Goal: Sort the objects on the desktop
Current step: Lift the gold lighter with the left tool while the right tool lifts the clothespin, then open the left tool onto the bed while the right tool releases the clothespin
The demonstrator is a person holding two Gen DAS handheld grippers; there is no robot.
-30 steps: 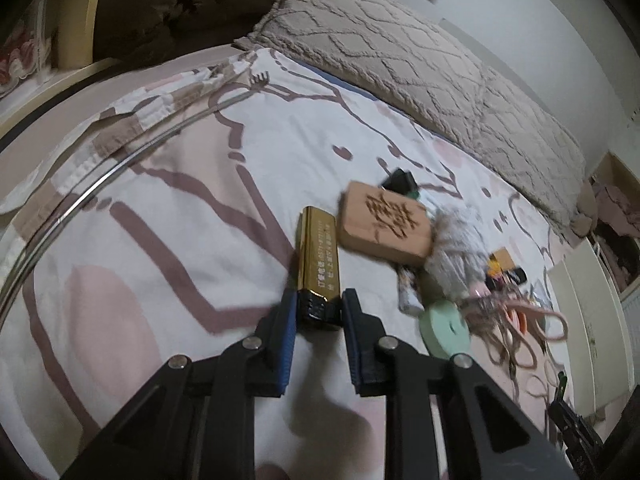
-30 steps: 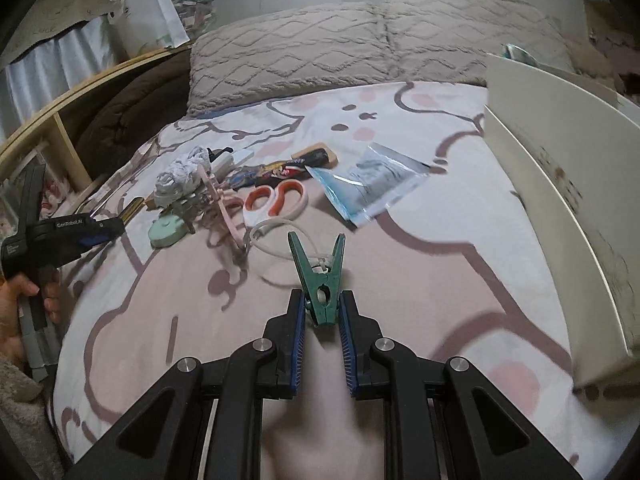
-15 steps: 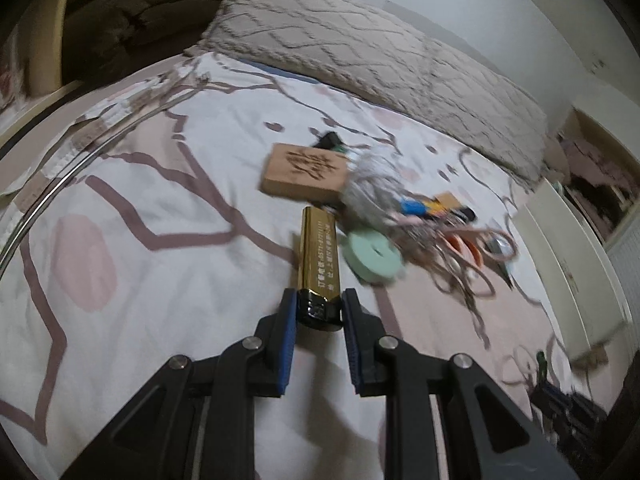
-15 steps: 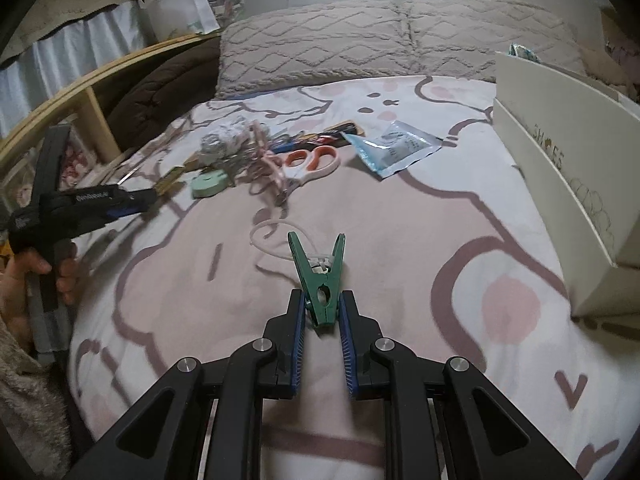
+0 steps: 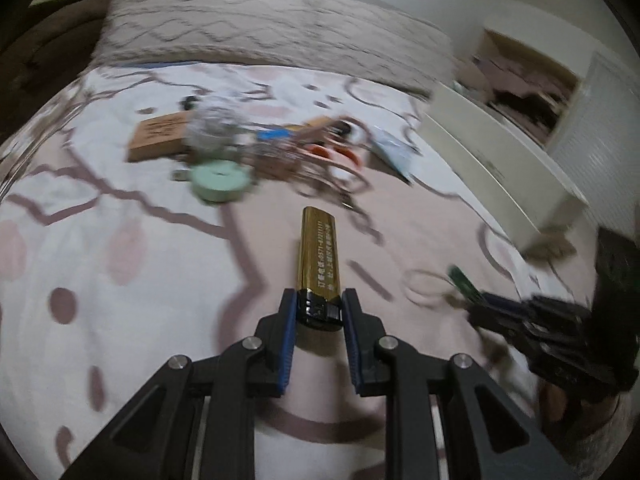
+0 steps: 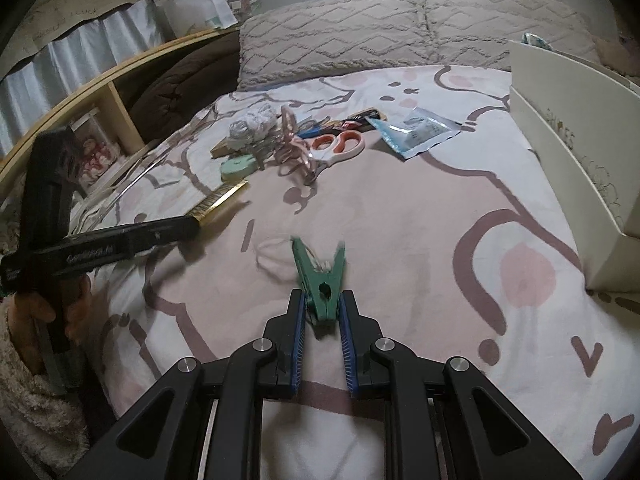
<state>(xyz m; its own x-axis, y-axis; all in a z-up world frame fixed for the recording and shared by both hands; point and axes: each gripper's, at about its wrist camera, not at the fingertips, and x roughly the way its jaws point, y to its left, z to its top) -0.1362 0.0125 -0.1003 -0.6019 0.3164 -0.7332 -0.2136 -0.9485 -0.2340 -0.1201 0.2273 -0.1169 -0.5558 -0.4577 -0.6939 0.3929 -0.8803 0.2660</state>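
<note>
My left gripper [image 5: 319, 312] is shut on a gold lighter [image 5: 319, 256] and holds it above the patterned bedsheet; it also shows at the left of the right wrist view [image 6: 218, 200]. My right gripper [image 6: 322, 312] is shut on a green clothes peg [image 6: 320, 276], whose prongs point forward; the peg also shows blurred at the right of the left wrist view [image 5: 464, 282]. A pile of objects lies further back: orange-handled scissors [image 6: 340, 144], a mint round case [image 6: 239, 165], a wooden block [image 5: 158, 140], a grey fluffy ball [image 6: 254, 126].
A white open box [image 6: 572, 136] stands along the right side of the bed. A clear blue packet [image 6: 416, 130] lies beside the scissors. A white cord loop [image 6: 276, 250] lies under the peg. Pillows [image 6: 400, 32] line the far edge; a wooden shelf [image 6: 108, 92] is at left.
The left gripper has swung right with the lighter, so the object pile is now ahead and the right gripper enters its view. The right gripper has moved slightly closer to the pile.
</note>
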